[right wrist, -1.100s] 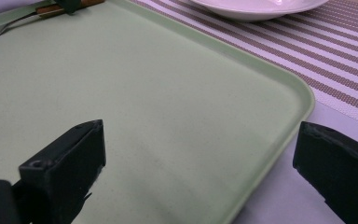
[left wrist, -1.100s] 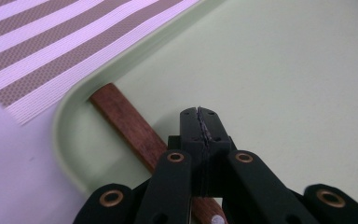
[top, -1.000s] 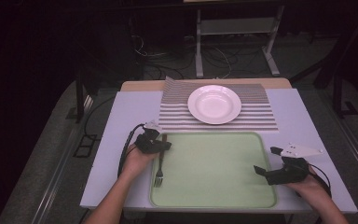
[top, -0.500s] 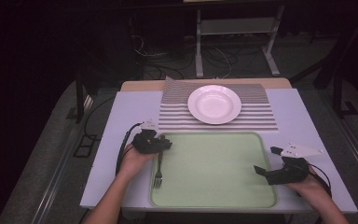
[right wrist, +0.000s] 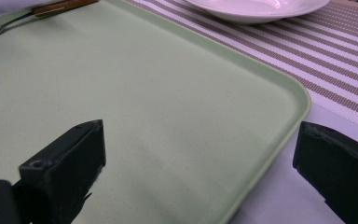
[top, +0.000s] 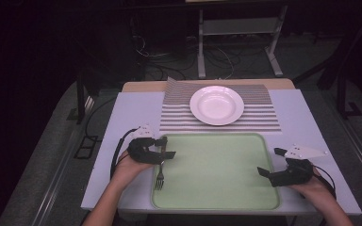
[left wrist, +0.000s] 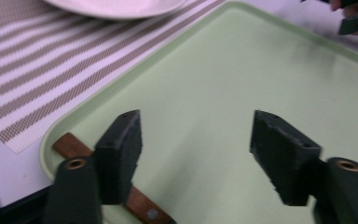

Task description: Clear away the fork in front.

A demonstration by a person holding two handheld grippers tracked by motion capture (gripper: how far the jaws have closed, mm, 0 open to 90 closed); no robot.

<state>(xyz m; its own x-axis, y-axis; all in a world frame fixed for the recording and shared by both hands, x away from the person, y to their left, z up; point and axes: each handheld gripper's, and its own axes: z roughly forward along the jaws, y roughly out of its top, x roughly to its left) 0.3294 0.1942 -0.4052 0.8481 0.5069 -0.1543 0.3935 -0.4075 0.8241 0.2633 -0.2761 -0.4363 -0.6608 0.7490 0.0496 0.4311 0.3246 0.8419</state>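
Since earlier: left hand-held gripper (top: 166,147) lifted off fork (top: 160,174), jaws just opening, wide, nothing between | fork: flat on green tray (top: 226,197), left edge | right hand-held gripper (top: 269,162): wide, empty, unmoved at tray's right rim

Matt, smooth green plastic on the tray (top: 217,193). Brown wood with a metal rivet on the fork (left wrist: 135,204) handle, glossy white ceramic on the plate (top: 217,104). Woven striped cloth on the placemat (top: 264,120).

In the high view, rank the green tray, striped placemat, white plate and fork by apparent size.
1. green tray
2. striped placemat, partly covered by the plate
3. white plate
4. fork, partly hidden under the left gripper
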